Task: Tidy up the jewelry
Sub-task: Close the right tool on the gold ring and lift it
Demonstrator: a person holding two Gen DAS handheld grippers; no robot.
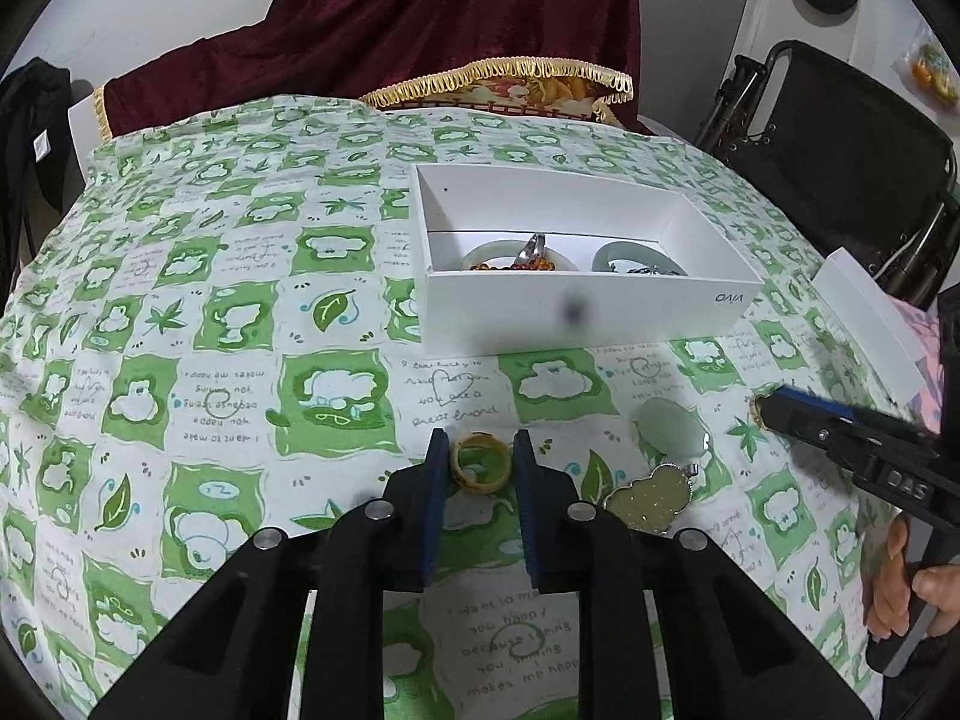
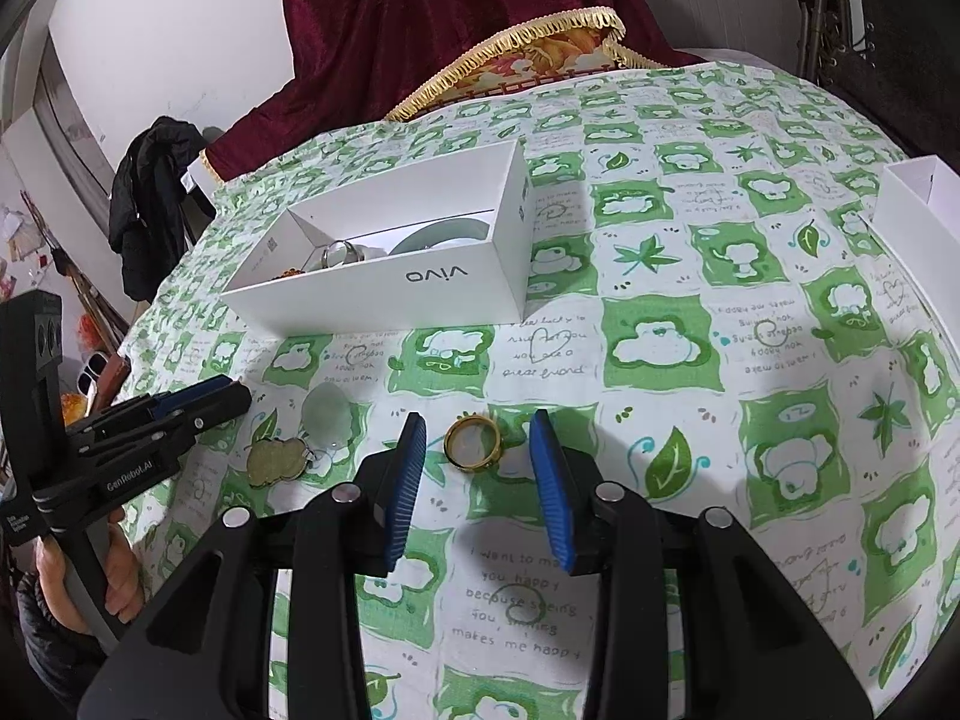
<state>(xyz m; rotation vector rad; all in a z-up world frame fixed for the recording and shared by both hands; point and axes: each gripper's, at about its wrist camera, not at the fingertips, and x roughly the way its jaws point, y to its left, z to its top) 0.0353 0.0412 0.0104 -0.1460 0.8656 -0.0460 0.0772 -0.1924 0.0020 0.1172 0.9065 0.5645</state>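
Observation:
In the left wrist view an amber ring point(image 1: 480, 468) lies on the cloth between the fingers of my left gripper point(image 1: 480, 450), which is open around it. A pale green oval stone point(image 1: 669, 427) and a gourd-shaped pendant point(image 1: 651, 504) lie to its right. In the right wrist view a gold ring point(image 2: 472, 441) lies between the open fingers of my right gripper point(image 2: 478, 438). The white box point(image 1: 576, 315) holds jade bangles, amber beads and a metal ring; it also shows in the right wrist view point(image 2: 396, 282). The stone point(image 2: 327, 414) and pendant point(image 2: 275, 461) lie left of my right gripper.
A green-and-white patterned cloth point(image 1: 336, 396) covers the table. The white box lid point(image 2: 918, 198) sits at the right edge. Dark red fabric with gold fringe point(image 1: 498, 78) lies behind the table. A black folding chair point(image 1: 840, 150) stands at the far right.

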